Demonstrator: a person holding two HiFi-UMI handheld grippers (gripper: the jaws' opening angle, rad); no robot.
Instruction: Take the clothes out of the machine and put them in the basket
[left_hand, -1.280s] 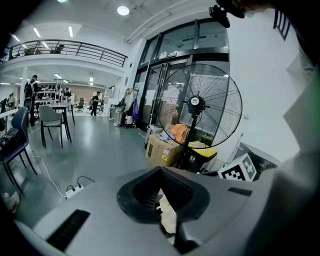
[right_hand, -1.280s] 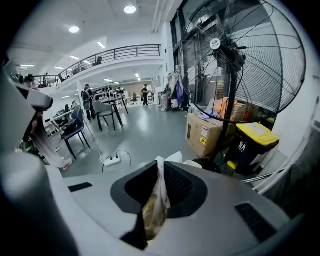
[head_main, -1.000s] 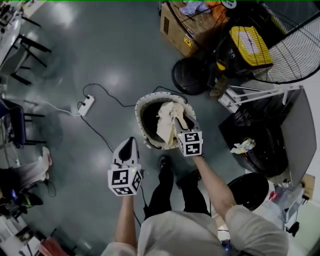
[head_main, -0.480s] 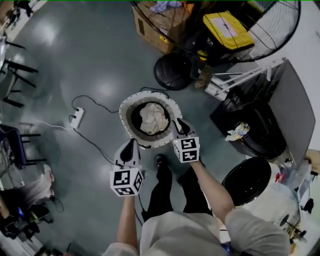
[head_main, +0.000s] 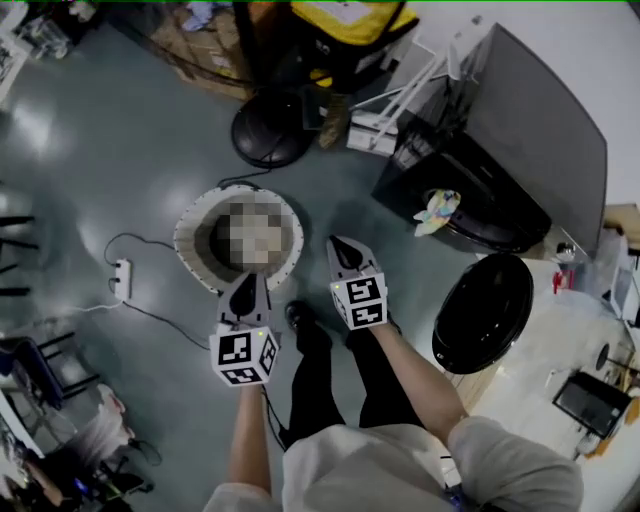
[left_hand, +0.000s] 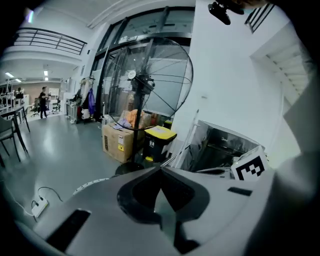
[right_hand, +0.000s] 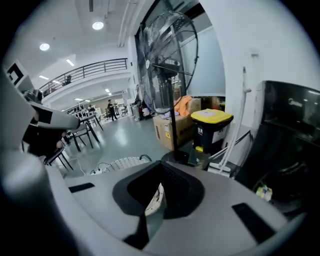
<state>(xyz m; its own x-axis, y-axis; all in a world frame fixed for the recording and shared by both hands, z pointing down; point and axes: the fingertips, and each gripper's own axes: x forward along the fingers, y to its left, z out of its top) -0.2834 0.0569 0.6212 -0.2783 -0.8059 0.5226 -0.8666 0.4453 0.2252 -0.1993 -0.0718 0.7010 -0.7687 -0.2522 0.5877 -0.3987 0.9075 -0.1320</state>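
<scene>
The white round basket (head_main: 190, 228) stands on the floor; a blurred patch hides what is in it. Both grippers hang side by side just in front of it. My left gripper (head_main: 243, 287) is over the basket's near rim, jaws together and empty. My right gripper (head_main: 341, 246) sits to the basket's right, shut with nothing held, pointing toward the dark washing machine (head_main: 520, 130). A small pale, colourful cloth (head_main: 437, 210) lies at the machine's opening. The right gripper view shows the same cloth (right_hand: 262, 191), and the basket (right_hand: 120, 162) low on the left.
The machine's round black door (head_main: 483, 312) hangs open at the right. A fan base (head_main: 270, 130), a yellow-lidded bin (head_main: 345, 15) and a cardboard box (head_main: 200, 45) stand behind the basket. A power strip (head_main: 122, 278) and cable lie on the floor at left.
The right gripper let the cream cloth drop into the basket and shut. Both grippers drew back from the basket, and the view swung toward the washing machine.
</scene>
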